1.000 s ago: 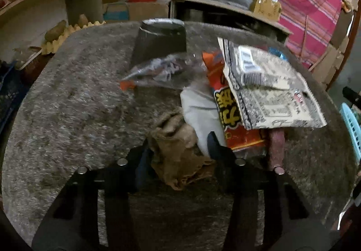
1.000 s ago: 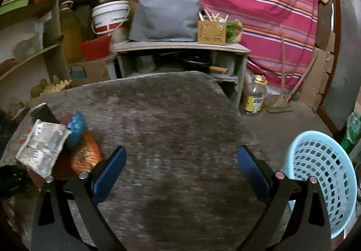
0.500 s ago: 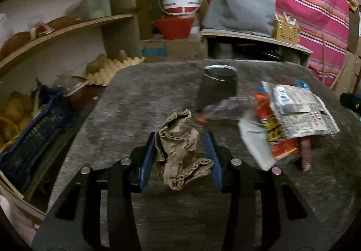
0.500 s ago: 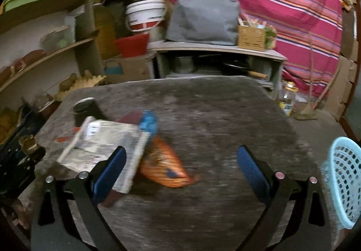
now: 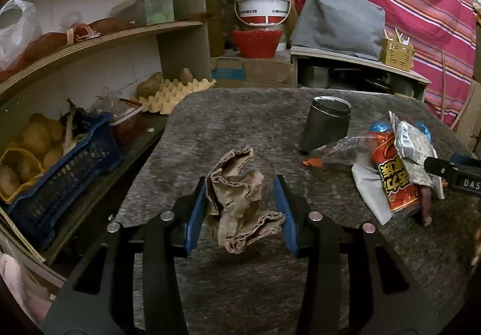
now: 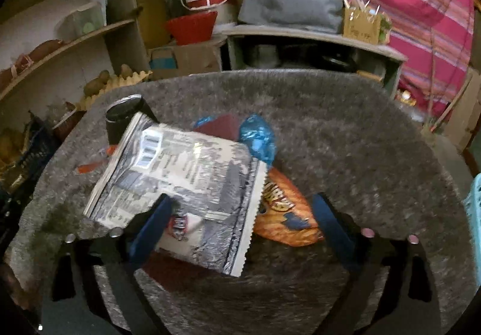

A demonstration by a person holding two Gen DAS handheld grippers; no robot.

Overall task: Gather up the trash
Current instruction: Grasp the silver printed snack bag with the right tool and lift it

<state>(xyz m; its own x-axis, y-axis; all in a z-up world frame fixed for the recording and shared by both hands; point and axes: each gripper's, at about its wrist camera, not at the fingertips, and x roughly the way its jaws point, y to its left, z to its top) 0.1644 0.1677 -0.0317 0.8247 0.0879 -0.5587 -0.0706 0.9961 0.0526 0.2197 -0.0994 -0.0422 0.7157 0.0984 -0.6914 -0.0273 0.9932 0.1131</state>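
Two grippers: left gripper (image 5: 243, 208) jaws clamp crumpled brown paper (image 5: 240, 199); right gripper (image 6: 240, 223) jaws spread over glossy wrapper (image 6: 183, 181).

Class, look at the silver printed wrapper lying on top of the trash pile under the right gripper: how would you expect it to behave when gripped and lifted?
The silver wrapper is thin and creased, so it will probably flop and bend. It looks flat and empty, so likely very light. Its foil surface may slip between the wide-open right gripper's pads, and it may drag the orange packet beneath it.
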